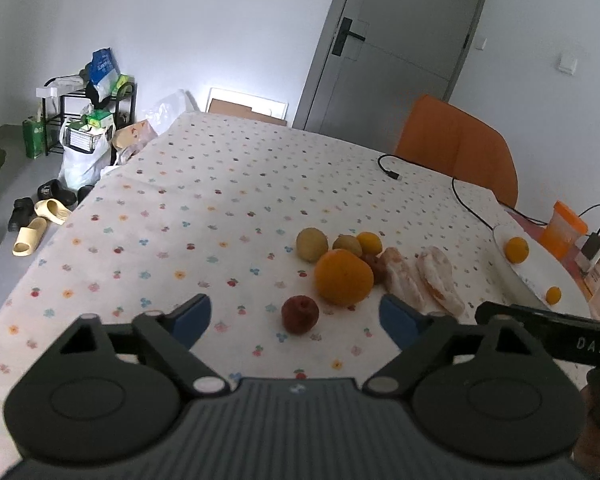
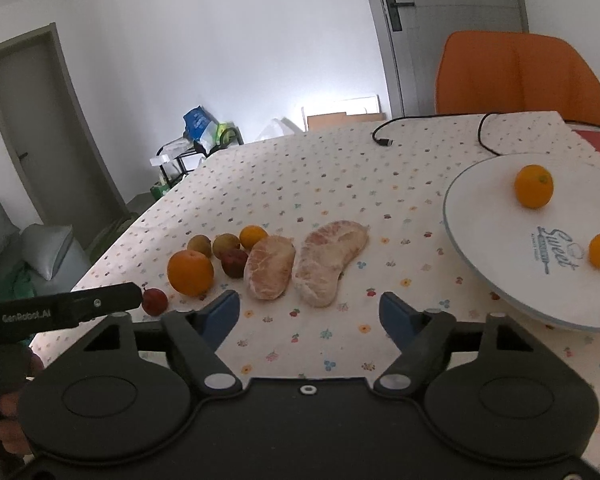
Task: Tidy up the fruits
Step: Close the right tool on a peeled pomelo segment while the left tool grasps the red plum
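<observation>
Reading "Sweet" in blue script on white plate (image 2: pixel 500 208), well right of big orange (image 2: pixel 190 272); smaller print under it too fine to make out. "GenRobot.AI" in grey on black side bar of left gripper (image 1: pixel 295 310), seen from right wrist view just left of big orange. "DAS" on side of right gripper (image 2: pixel 310 306), lettering cut off at edge of left wrist view. Blue bag (image 1: pixel 104 66) on rack far behind big orange, white print blurred and unreadable.

Both pairs of jaws standing wide apart, blue pads clear of everything, nothing between them but bare patterned table (image 2: pixel 300 168).

Fruit clustered on table around big orange: red fruit (image 2: pixel 155 301) just in front and to its left, partly hidden behind black side bar in right wrist view; dark red fruit (image 2: pixel 234 262) just right, half covered by big orange in left wrist view; two greenish-brown fruits (image 2: pixel 199 245) and small orange (image 2: pixel 253 237) close behind; two peeled pomelo segments (image 2: pixel 270 268) to its right, side by side. Two more small oranges (image 2: pixel 534 186) resting on plate, well apart from each other.

Plate's right edge cut off by frame. Kind of red and greenish fruits hard to tell.
</observation>
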The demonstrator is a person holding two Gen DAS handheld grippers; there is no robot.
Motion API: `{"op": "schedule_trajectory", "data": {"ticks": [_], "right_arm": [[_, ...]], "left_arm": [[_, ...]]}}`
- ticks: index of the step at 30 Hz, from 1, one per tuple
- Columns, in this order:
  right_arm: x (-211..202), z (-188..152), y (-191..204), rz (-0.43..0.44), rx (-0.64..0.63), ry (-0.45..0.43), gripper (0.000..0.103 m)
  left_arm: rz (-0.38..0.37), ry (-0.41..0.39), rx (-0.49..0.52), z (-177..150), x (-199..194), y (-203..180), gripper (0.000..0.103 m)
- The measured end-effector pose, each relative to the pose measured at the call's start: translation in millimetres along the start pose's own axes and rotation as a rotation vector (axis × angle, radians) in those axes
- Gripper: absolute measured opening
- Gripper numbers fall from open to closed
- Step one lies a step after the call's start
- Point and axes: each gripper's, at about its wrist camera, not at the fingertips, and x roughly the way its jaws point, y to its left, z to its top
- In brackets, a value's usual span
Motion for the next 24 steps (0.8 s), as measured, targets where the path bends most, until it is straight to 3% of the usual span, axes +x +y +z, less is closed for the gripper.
{"op": "schedule_trajectory", "data": {"ticks": [7,9,13,15,22,24], "right_arm": [[17.0,1.7,-4.7,0.01,0.012,0.026,0.06],[21.5,1.8,-7.1,0.01,0.02,0.034,0.06],[27.0,1.5,-7.9,0.002,0.013,0.042,0.059],[29.3,2.1,-6.9,0.005,0.008,0.043,0.059],[39.2,6.7,-2.4,-0.003,-0.029,0.039,0.059],[41.1,7.7,-0.3,-0.007,-0.043,0.041,0.052]], "left_arm": [[0.01,0.023,0.0,-0.1,15.8,-2.4,0.063],[0.01,0.027,0.001,-0.3,18.6,-2.5,0.059],[0.022,0.02,-0.016,-0.9,21.1,-0.7,0.038],[0.018,0.024,-0.019,0.3,22.8,0.3,0.033],[0.022,0.015,0.006,-2.9,22.4,-3.5,0.032],[0.017,0.017,0.004,-3.1,21.7,-2.9,0.032]]}}
